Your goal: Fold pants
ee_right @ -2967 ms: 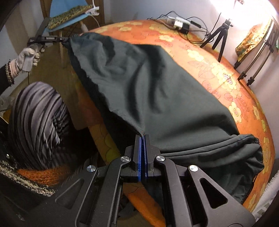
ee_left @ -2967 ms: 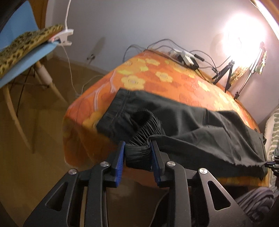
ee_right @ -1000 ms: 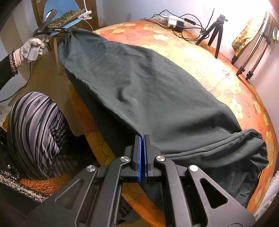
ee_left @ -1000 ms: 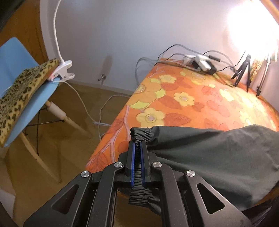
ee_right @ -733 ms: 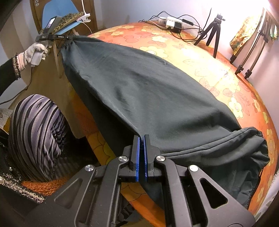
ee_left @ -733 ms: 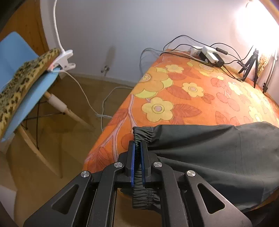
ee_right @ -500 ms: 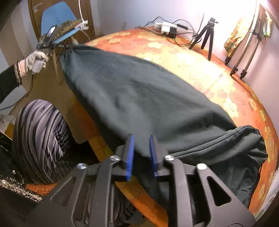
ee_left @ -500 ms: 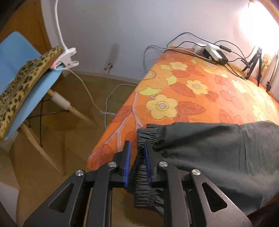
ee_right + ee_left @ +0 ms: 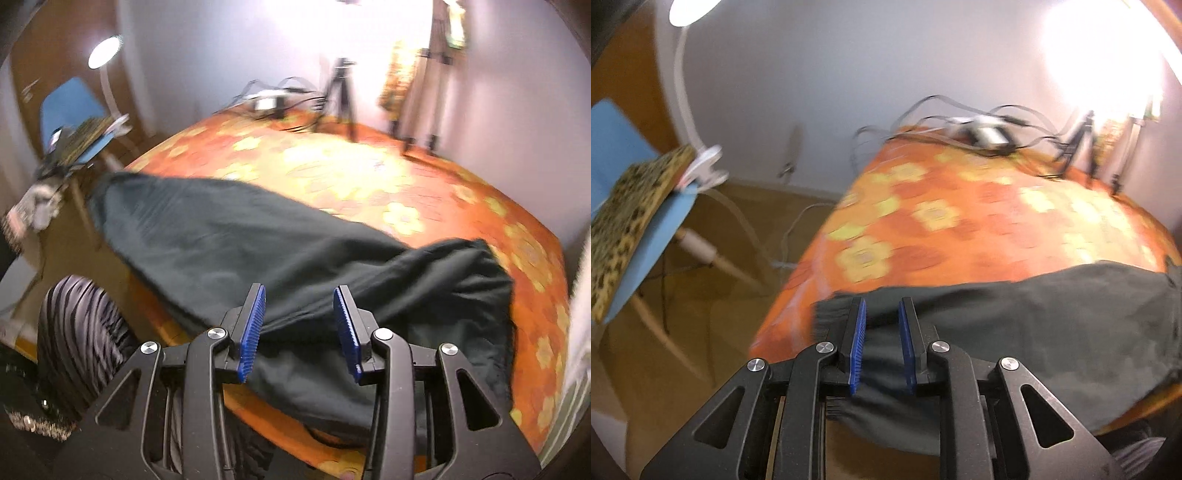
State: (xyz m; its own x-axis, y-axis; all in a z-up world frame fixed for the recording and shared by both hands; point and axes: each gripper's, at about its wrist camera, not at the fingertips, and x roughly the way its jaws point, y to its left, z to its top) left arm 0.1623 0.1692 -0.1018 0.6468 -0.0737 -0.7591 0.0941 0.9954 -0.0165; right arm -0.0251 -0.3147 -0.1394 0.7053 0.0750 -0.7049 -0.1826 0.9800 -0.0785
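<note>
The dark pants (image 9: 280, 254) are lying lengthwise along the near edge of the orange flowered bed (image 9: 369, 173), and their near hem is spilling a little over that edge toward us. Their long axis is running from side to side in front of us, with the gathered elastic end (image 9: 831, 317) sitting at our left and the bunched, doubled-over end (image 9: 461, 280) sitting at our right. We are holding the left gripper (image 9: 881, 350) just above and in front of the gathered end, its blue pads apart and gripping nothing, with cloth showing in the gap below them. We are holding the right gripper (image 9: 299, 332) over the near hem beside the bunched end, its pads spread wider still and likewise empty. So each tool is hanging close to its own end of the garment, and neither is nearer the middle. We are judging that the coming fold will turn on this layout: one end will have to travel along the long axis toward the other. Both views are blurring, so we cannot tell fine creases. Beyond the bed, a blue chair (image 9: 624, 155) is standing at the left.
</note>
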